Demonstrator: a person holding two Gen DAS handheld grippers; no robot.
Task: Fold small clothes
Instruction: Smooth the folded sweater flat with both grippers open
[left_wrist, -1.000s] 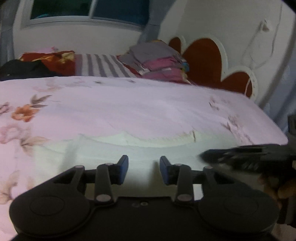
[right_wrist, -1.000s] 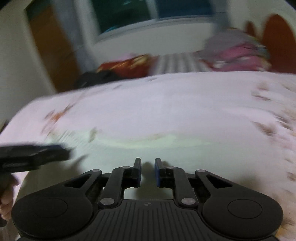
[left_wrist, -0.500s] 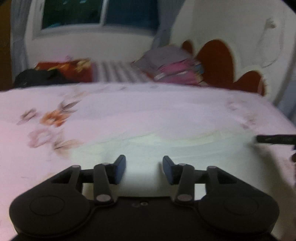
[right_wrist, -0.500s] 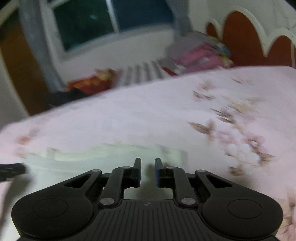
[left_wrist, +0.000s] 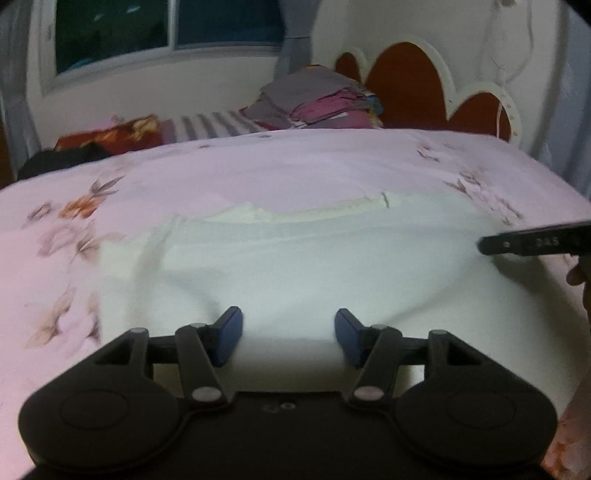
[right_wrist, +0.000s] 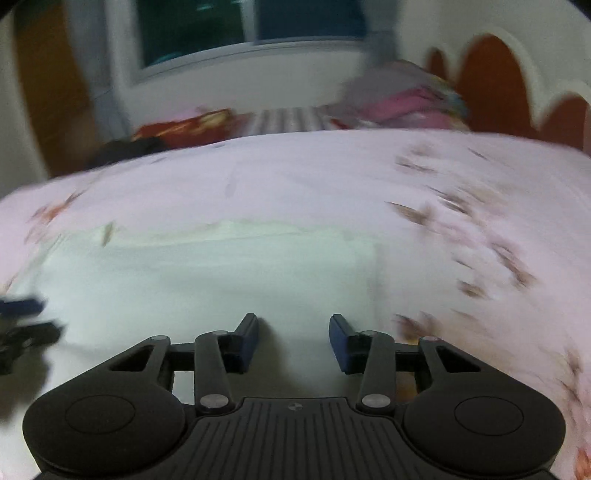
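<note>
A white garment (left_wrist: 314, 266) lies spread flat on the pink floral bed sheet (left_wrist: 258, 166), its far hem showing a cream folded edge. My left gripper (left_wrist: 288, 338) hovers low over the garment's near part. Its blue pads are apart and opening, with bare cloth under the gap and nothing pinched. My right gripper (right_wrist: 293, 339) stands over the garment's (right_wrist: 221, 288) right side, jaws also opening, nothing pressed between them. Each gripper shows in the other's view: the right gripper (left_wrist: 535, 243) at the garment's right edge, the left gripper (right_wrist: 22, 321) blurred at the far left.
A stack of folded grey and pink clothes (left_wrist: 317, 99) sits at the back of the bed by the red and white headboard (left_wrist: 406, 85). Striped cloth (left_wrist: 210, 125), a red floral piece (left_wrist: 110, 131) and a black garment (left_wrist: 59, 160) lie along the far edge under a window (left_wrist: 166, 29).
Both pairs of jaws have widened; the right one was nearly shut and now stands apart. The two grippers have drawn away from each other, and the garment fills more of each view.
</note>
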